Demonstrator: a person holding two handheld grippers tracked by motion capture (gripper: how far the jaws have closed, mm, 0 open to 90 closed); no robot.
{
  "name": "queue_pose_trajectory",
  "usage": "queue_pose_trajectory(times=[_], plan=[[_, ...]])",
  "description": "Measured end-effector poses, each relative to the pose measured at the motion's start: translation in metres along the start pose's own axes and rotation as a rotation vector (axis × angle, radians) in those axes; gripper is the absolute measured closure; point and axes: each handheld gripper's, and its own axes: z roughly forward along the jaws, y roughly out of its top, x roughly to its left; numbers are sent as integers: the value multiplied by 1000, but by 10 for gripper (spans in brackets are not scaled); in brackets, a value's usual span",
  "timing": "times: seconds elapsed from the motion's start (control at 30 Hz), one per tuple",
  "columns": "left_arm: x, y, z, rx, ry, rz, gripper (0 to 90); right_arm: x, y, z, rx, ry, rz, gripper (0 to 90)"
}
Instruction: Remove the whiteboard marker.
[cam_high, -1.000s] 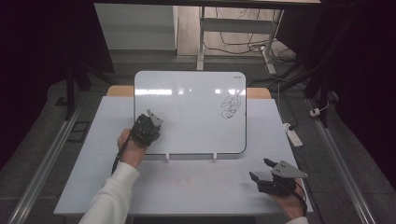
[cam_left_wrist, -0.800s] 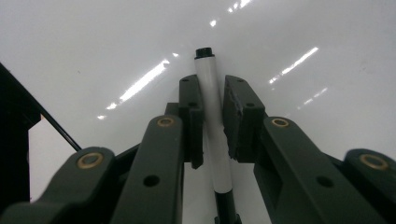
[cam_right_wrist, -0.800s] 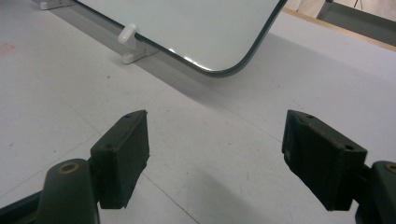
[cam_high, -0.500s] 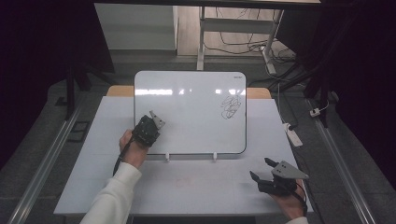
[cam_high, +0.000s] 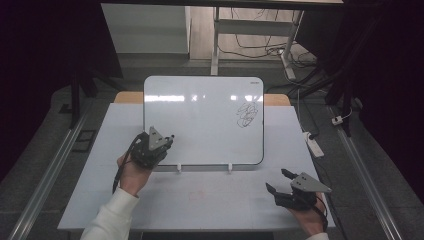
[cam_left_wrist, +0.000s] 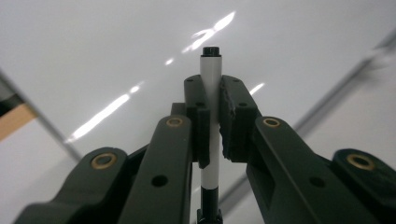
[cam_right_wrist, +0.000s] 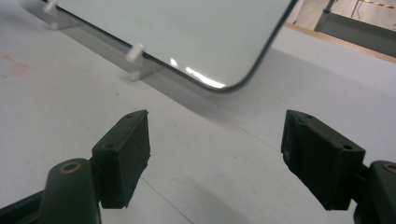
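High view: the whiteboard (cam_high: 200, 120) stands tilted on the bench (cam_high: 100, 200), propped on two small white supports (cam_high: 179, 169) at its lower edge. A black scribble (cam_high: 247, 114) occupies the upper right area of the board; the rest of its surface is unmarked. The left gripper (cam_high: 161, 141) sits at the lower left corner of the board, over its left edge, fingers pointing toward the board face, with the dark tip of the marker (cam_high: 171, 136) projecting from them. The right gripper (cam_high: 278, 181) rests low on the bench near its front right corner, well apart from the board, fingers spread and holding nothing. Open bench surface lies in front of the board between both hands. Off the bench on the right, a white power strip (cam_high: 314, 144) lies on the floor beside a rail. Left gripper view: the fingers (cam_left_wrist: 233, 116) are clenched on the white barrel of the marker (cam_left_wrist: 211, 74), which runs upright between them, black end above the fingertips. The whiteboard (cam_left_wrist: 116, 46) surface lies close behind, its dark rim crossing at the right. Right gripper view: the fingers (cam_right_wrist: 123, 154) stand released, with bare bench (cam_right_wrist: 210, 163) between them. Ahead, the rounded lower corner of the whiteboard (cam_right_wrist: 187, 32) and a white support (cam_right_wrist: 137, 52) stand clear of the fingers.
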Motion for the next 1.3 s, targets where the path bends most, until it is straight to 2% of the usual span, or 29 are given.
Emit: queue_pose_trajectory(times=[0.13, 0.17, 0.2, 0.23, 0.27, 0.3, 0.33, 0.37, 0.5, 0.67, 0.77, 0.8, 1.1, 1.3], plan=[[-16, -3, -9, -90, -141, -34, 816, 10, 10, 2, -28, 84, 79, 243], [-26, -2, -8, -124, -208, -41, 816, 14, 13, 3, -31, 100, 90, 243], [-26, -2, -8, -124, -208, -41, 816, 18, 15, 4, -32, 115, 98, 248], [-38, -1, -7, -153, -264, -47, 816, 22, 18, 5, -28, 130, 103, 259], [-38, -1, -7, -153, -264, -47, 816, 27, 21, 6, -26, 146, 111, 266], [-51, 1, -4, -169, -298, -39, 816, 32, 23, 8, -21, 160, 116, 272], [-57, 3, -3, -174, -311, -33, 816, 36, 25, 10, -16, 173, 123, 276], [-57, 3, -3, -174, -311, -33, 816, 41, 27, 12, -6, 182, 131, 277], [-81, 9, 5, -194, -342, -4, 816, 60, 36, 21, 9, 222, 182, 283], [-102, 16, 14, -231, -358, 1, 816, 78, 45, 32, 13, 292, 241, 315], [-110, 18, 17, -250, -374, -14, 816, 86, 48, 40, 14, 305, 263, 330], [-115, 20, 18, -259, -372, -8, 816, 88, 49, 42, 13, 306, 269, 340], [-126, 21, 23, -268, -373, 1, 816, 105, 56, 56, 24, 310, 291, 458], [-130, 21, 24, -270, -369, 4, 815, 111, 56, 64, 46, 312, 333, 577]])
